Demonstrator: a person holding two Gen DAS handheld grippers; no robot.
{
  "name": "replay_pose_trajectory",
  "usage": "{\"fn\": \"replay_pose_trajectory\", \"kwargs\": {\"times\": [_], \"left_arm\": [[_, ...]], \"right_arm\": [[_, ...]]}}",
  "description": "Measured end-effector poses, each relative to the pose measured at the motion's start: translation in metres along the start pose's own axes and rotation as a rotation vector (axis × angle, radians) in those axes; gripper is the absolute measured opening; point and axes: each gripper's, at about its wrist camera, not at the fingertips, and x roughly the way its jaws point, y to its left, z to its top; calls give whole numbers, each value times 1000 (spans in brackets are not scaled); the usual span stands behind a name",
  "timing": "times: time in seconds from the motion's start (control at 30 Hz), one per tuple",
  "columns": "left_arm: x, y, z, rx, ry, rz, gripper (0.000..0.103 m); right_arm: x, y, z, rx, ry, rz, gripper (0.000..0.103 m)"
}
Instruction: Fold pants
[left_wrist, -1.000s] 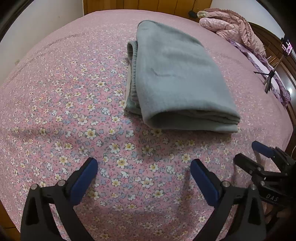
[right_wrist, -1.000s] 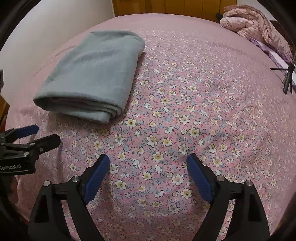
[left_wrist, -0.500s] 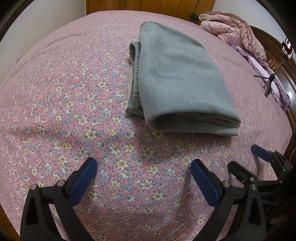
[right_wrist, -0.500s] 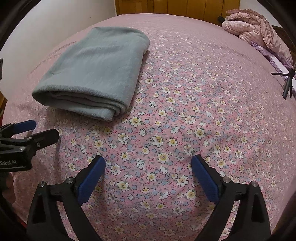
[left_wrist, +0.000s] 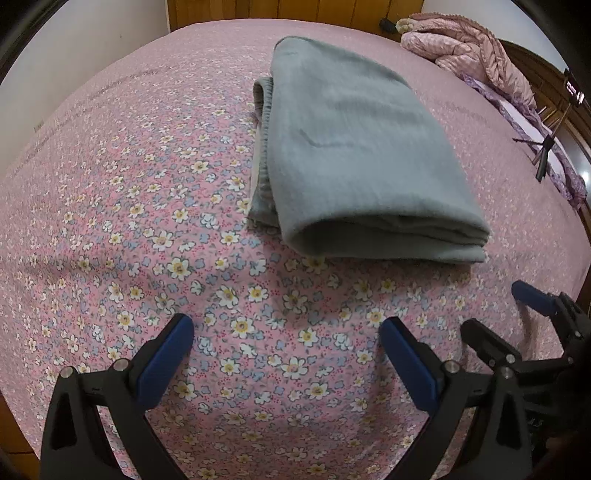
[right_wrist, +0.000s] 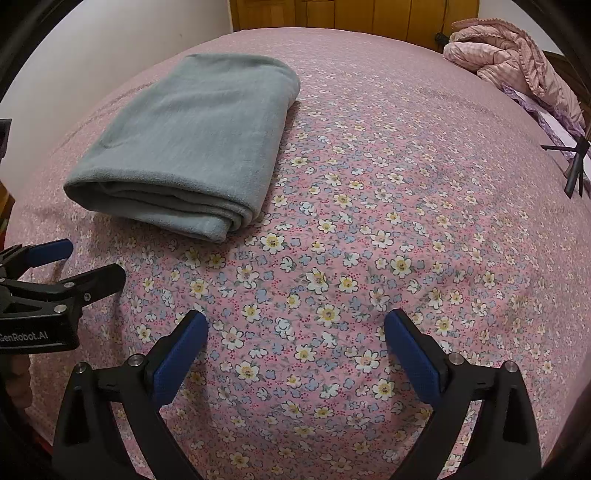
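Pink bedspread (left_wrist: 155, 206) with small white and blue flowers, cotton-looking, stretched smooth across a wide bed. Wooden panelling (right_wrist: 354, 14) at 12 o'clock, a rumpled quilted pink jacket (left_wrist: 465, 48) at 1 o'clock, a black tripod (right_wrist: 574, 162) at 3 o'clock.

Grey-green pants (left_wrist: 354, 147), soft and fleecy, folded into a thick rectangular bundle with stacked layers showing at the near edge and a ribbed waistband along its left side; lying flat on the bedspread at 12 o'clock in the left wrist view, at 10 o'clock in the right.

Left gripper (left_wrist: 286, 354) spread wide, blue pads (left_wrist: 166, 356) holding nothing, poised above bare bedspread, apart from the pants. Right gripper (right_wrist: 295, 347) likewise wide apart, empty, touching nothing.
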Motion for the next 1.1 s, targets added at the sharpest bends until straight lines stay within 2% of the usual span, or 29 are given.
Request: {"fn": "replay_pose_trajectory", "kwargs": {"times": [0.47, 1.1], "left_arm": [[3, -13, -1, 13, 1, 17, 103], [5, -11, -1, 17, 0, 20, 103]], "right_arm": [[1, 0, 0, 0, 0, 1, 100], [1, 0, -1, -1, -1, 2, 100]]}}
